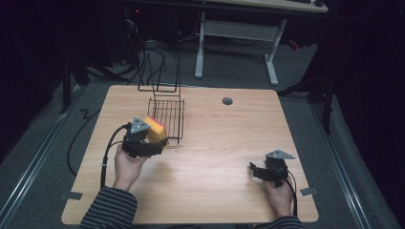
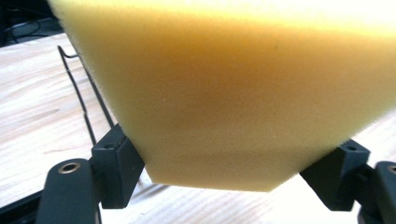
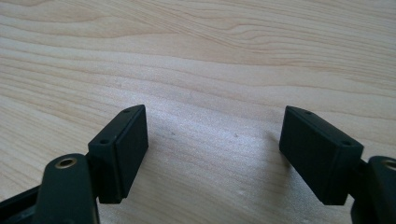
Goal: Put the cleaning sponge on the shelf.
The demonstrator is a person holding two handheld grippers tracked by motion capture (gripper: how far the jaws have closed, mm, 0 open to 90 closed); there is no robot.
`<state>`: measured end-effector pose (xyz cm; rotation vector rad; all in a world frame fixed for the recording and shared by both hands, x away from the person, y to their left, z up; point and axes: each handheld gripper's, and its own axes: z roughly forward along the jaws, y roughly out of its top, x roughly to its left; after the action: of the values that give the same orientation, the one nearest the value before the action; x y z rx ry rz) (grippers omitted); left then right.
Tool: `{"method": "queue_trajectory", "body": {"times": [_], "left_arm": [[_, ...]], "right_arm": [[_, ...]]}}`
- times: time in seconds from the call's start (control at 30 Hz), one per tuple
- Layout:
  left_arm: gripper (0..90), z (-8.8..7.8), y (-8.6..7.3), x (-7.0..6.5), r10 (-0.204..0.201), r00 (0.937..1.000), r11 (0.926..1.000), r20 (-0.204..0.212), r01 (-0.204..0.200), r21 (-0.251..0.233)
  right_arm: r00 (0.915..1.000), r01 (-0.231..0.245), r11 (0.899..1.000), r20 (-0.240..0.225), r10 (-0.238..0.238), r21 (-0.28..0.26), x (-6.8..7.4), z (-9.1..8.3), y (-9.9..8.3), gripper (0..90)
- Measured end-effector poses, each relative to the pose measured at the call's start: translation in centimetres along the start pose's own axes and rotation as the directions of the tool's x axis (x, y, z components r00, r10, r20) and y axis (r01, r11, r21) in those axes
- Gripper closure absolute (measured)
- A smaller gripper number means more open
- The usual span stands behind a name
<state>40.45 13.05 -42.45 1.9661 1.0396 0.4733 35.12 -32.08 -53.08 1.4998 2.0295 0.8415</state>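
High view, table: pale wood-grain top (image 1: 215,143) with rounded corners; a round grey grommet (image 1: 227,101) sits in the upper centre of the frame.
High view, rack: black wire rack (image 1: 165,114), thin rods in a grid with tall upright loops behind; upper left of centre.
High view, sponge: yellow foam block (image 1: 156,130) with an orange-red face on its upper side, just beside the rack's lower left corner.
High view, left gripper: left gripper (image 1: 152,143), black with a grey three-cornered plate, held in the left hand (image 1: 128,162) at left of centre; jaws clamped on the sponge.
High view, right gripper: right gripper (image 1: 256,171), held in the right hand (image 1: 279,193) at lower right, resting low over bare wood, well apart from the sponge.
Left gripper view, sponge: fine-pored, matte yellow foam (image 2: 233,93) across most of the frame, tapering downward; both black jaws press its lower sides.
Left gripper view, rack: thin black wires (image 2: 84,98) at left, over the wood.
Right gripper view, jaws: two flat rectangular black pads (image 3: 123,151) spread wide apart, nothing between them.
Right gripper view, table: smooth wavy-grained wood (image 3: 210,60) behind the jaws.
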Motion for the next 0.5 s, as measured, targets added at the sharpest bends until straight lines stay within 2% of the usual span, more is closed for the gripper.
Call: {"method": "queue_trajectory", "body": {"times": [0.37, 0.5], "left_arm": [[24.0, 1.2, 0.9, 0.6, 0.016, 0.9988, 0.9999, -0.046, -0.015, 0.002], [24.0, 1.7, 1.0, 0.8, 0.006, 0.9984, 1.0000, -0.057, -0.006, 0.003]], "right_arm": [[1.0000, 0.000, 1.000, 0.000, 0.000, 0.000, 0.0, 0.0, 0.0, 24.0], [1.0000, 0.000, 1.000, 0.000, 0.000, 0.000, 0.0, 0.0, 0.0, 24.0]]}}
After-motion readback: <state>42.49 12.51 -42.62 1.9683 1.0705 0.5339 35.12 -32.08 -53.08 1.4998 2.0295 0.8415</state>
